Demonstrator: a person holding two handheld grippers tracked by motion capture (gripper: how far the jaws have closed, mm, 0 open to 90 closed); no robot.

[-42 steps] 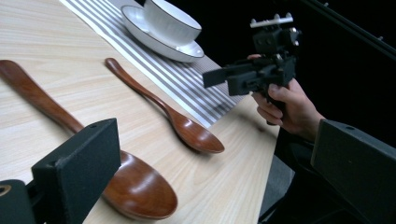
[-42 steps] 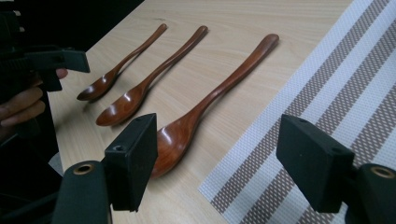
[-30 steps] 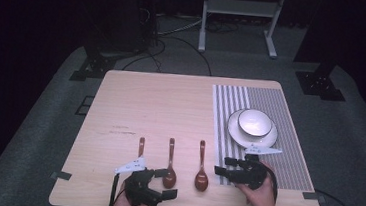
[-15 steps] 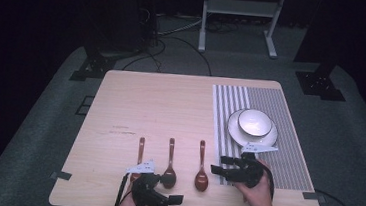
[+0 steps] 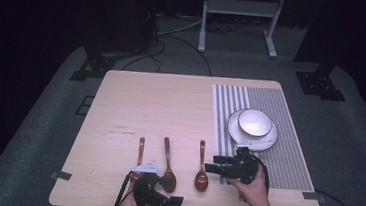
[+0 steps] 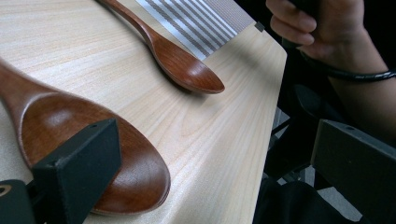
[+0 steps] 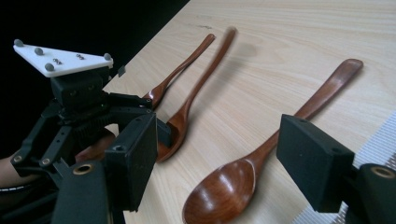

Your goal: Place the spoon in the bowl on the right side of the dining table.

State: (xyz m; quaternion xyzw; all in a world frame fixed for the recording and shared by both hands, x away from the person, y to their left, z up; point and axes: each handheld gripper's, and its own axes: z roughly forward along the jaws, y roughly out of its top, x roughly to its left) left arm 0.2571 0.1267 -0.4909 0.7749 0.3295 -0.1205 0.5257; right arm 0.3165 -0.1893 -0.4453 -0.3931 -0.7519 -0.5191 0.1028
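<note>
Three brown wooden spoons lie side by side near the table's front edge: left spoon (image 5: 140, 155), middle spoon (image 5: 168, 166), right spoon (image 5: 201, 171). My left gripper (image 5: 169, 192) sits at the front edge and points right. It is open (image 6: 215, 154), and one jaw hangs over the middle spoon's bowl (image 6: 126, 158). My right gripper (image 5: 214, 165) points left and is open (image 7: 224, 158), with the right spoon's bowl (image 7: 224, 191) lying between its jaws, untouched. The middle spoon's handle (image 7: 212, 60) looks blurred in the right gripper view.
A white bowl (image 5: 254, 122) stands on a white plate (image 5: 268, 140) on a grey striped placemat (image 5: 286, 162) at the table's right. The table's front edge (image 6: 266, 121) runs close beside the left gripper. Dark floor, cables and stand legs surround the table.
My left gripper has slid right from behind the left spoon to the middle spoon's bowl. My right gripper has edged left toward the right spoon's bowl.
</note>
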